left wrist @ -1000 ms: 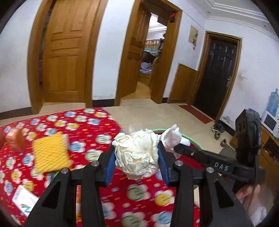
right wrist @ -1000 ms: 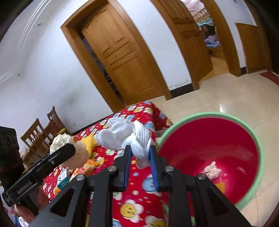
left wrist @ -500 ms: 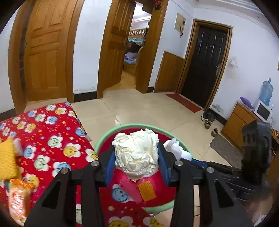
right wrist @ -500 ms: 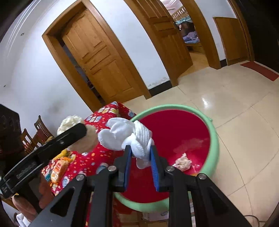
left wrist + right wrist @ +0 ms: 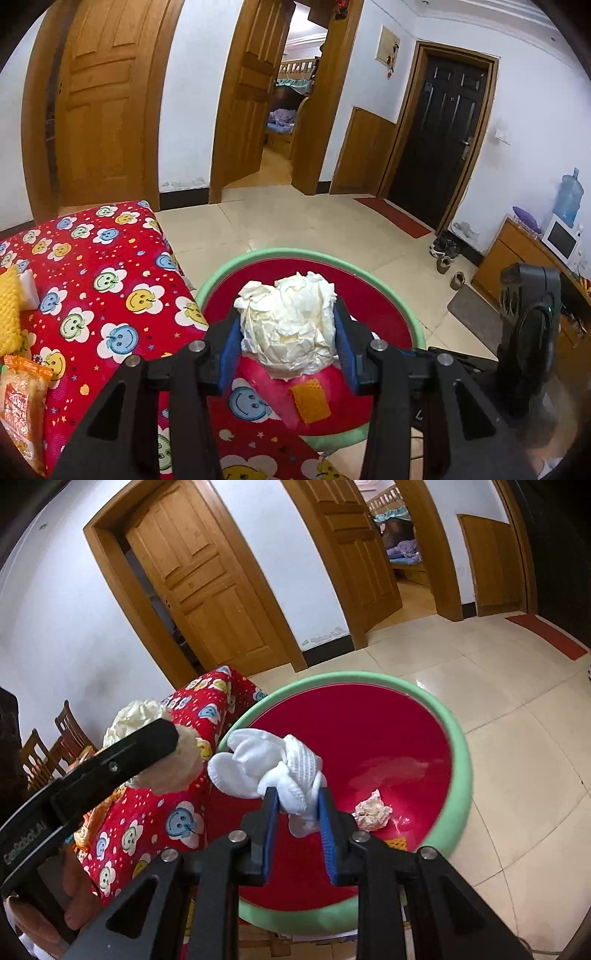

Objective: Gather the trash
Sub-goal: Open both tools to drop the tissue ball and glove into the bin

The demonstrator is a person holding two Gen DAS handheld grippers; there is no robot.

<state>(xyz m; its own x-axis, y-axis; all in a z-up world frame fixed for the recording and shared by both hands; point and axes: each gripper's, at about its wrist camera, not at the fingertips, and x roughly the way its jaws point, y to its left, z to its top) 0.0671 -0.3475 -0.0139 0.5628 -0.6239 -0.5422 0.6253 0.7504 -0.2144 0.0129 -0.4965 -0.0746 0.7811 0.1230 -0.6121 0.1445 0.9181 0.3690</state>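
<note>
Cream floor tiles (image 5: 280, 225) run back to white walls, wooden doors (image 5: 99, 110) and a dark entry door (image 5: 443, 136) at 1 o'clock in the left wrist view. At 9 o'clock a table under a red smiley-flower cloth (image 5: 96, 295) carries a yellow sponge (image 5: 9, 314) and an orange snack packet (image 5: 20, 402).

Just beside the table's edge sits a red basin with a green rim (image 5: 461, 746). Inside it lie a crumpled pinkish paper wad (image 5: 373, 810) and a small orange-yellow scrap (image 5: 309, 398).

Gripping a cream crumpled paper ball (image 5: 290, 325), the left gripper (image 5: 286, 350) has its blue pads pressed against both sides of the ball, which hangs above the basin's near half. From the right wrist camera that same ball (image 5: 155, 753) shows at 9 o'clock, over the basin's table-side rim.

Closed on a wadded white cloth (image 5: 273, 764), the right gripper (image 5: 297, 812) pinches the cloth's lower tail, while the bulk bulges up toward 11 o'clock, above the basin's red interior.

A hand (image 5: 79, 897) shows on the left gripper's handle at 8 o'clock.
</note>
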